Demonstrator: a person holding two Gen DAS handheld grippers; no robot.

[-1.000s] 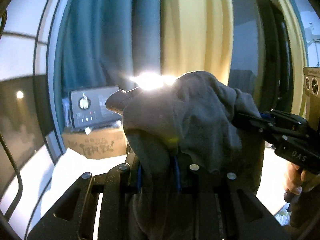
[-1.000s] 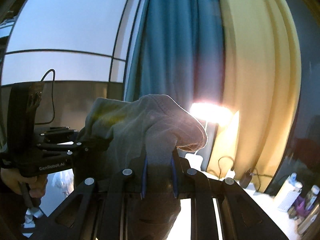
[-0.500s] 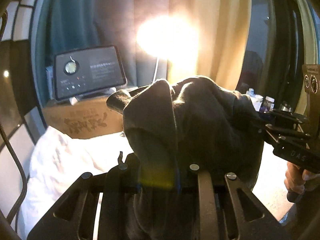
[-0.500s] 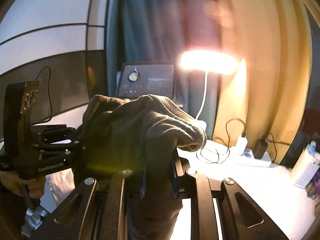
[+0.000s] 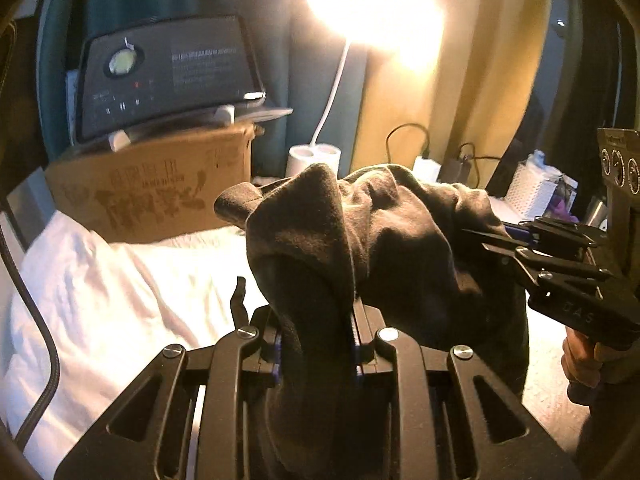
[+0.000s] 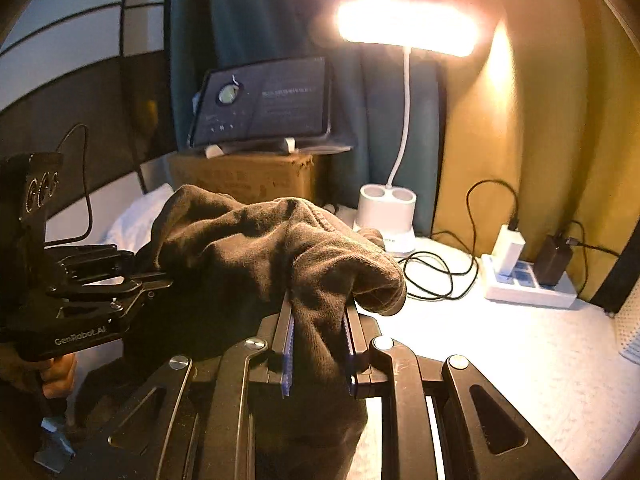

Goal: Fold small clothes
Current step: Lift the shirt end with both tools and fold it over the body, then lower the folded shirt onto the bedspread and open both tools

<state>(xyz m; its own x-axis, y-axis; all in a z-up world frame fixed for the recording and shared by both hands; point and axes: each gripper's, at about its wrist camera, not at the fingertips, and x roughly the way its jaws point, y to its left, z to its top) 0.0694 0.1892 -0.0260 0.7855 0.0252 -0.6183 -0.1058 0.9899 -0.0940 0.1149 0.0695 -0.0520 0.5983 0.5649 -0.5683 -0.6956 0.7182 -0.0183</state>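
Jaws, left wrist view: we are clamping the left gripper (image 5: 316,344) on a bunched edge of the dark garment (image 5: 384,240), blue pads pressing the cloth from both sides.
Change, left wrist view: a second ago curtain filled this view; now the white bedding (image 5: 100,300) and the cardboard box (image 5: 152,196) are rising into it — we are bringing the garment down toward the surface to lay it out.
Pose, left wrist view: we are pointing the gripper forward and downward, with the right gripper (image 5: 480,240) biting the cloth's far side.
Jaws, right wrist view: the right gripper (image 6: 318,344) is likewise clamped on a fold of the garment (image 6: 260,248).
Change, right wrist view: the lamp (image 6: 404,28) and power strip (image 6: 528,284) are now showing — same descent.
Pose, right wrist view: both grippers are holding the garment aloft between them, the left gripper (image 6: 160,276) gripped by a hand (image 6: 56,372).
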